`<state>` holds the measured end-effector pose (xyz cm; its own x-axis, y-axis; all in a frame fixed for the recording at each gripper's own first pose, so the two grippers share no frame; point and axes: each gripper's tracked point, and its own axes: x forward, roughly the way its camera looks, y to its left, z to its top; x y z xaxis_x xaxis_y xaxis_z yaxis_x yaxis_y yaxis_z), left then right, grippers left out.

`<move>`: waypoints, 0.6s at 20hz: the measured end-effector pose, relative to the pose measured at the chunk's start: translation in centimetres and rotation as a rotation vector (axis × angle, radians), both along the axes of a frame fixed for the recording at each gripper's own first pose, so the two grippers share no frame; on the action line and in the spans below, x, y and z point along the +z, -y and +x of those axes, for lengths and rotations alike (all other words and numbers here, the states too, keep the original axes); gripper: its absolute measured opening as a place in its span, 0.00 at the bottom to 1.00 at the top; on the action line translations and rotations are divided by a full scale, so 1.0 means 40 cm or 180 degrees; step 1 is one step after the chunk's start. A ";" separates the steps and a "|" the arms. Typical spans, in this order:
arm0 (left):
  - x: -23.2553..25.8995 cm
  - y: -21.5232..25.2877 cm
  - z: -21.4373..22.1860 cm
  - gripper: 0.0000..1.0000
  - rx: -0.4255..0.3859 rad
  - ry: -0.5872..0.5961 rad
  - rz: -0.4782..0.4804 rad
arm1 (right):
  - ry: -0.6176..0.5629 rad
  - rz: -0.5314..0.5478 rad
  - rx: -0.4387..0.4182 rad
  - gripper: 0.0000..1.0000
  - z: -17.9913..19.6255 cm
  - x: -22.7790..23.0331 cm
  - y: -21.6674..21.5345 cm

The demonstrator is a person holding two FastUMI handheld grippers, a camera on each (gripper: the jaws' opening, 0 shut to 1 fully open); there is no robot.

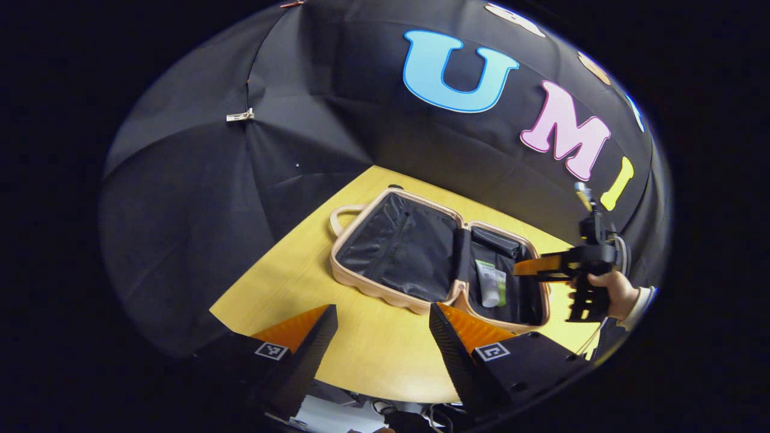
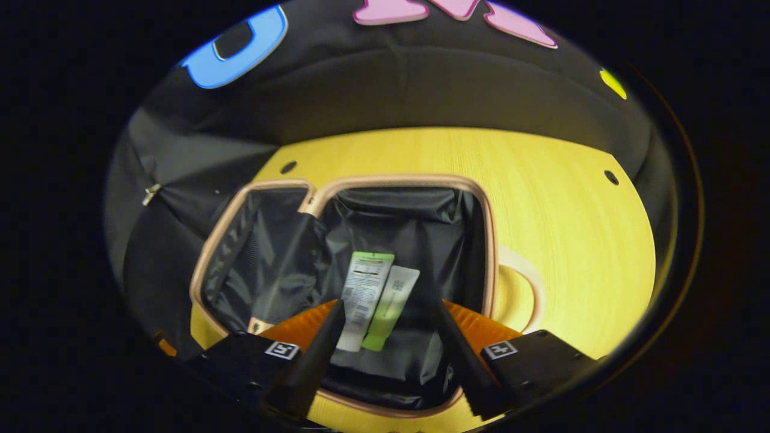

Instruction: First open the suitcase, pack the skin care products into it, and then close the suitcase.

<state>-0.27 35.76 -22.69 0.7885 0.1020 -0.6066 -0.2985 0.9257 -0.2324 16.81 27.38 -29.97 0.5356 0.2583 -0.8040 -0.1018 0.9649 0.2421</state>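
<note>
Yellow wooden table (image 1: 367,355) carries the pink hard-shell suitcase (image 1: 385,293), lying open. Two skin care tubes (image 2: 376,300) lie side by side inside its black-lined half. Right gripper (image 2: 388,328) hovers above them, fingers apart, empty. Left gripper (image 1: 382,331) near the suitcase, likewise spread, empty.

A: Left gripper (image 1: 383,334)?
B: Black housing, square coded tag on each finger mount.

A: Right gripper (image 1: 522,269)?
B: Black frame; pale cuff (image 1: 637,307) just behind the hand (image 1: 613,293); thin cable beneath.

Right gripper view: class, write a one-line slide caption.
Open right gripper hovers above two skincare tubes lying side by side inside the open suitcase.
</note>
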 end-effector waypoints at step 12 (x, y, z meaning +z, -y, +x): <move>-0.106 -0.361 0.433 0.96 0.0265 0.0081 -0.0298 | 0.1006 -0.0112 -0.0890 0.97 -0.149 0.360 0.406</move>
<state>17.06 50.21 -26.91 0.7949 0.1118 -0.5963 -0.3664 0.8718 -0.3250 10.84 11.14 -15.57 0.8027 0.0433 -0.5948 0.1011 0.9730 0.2073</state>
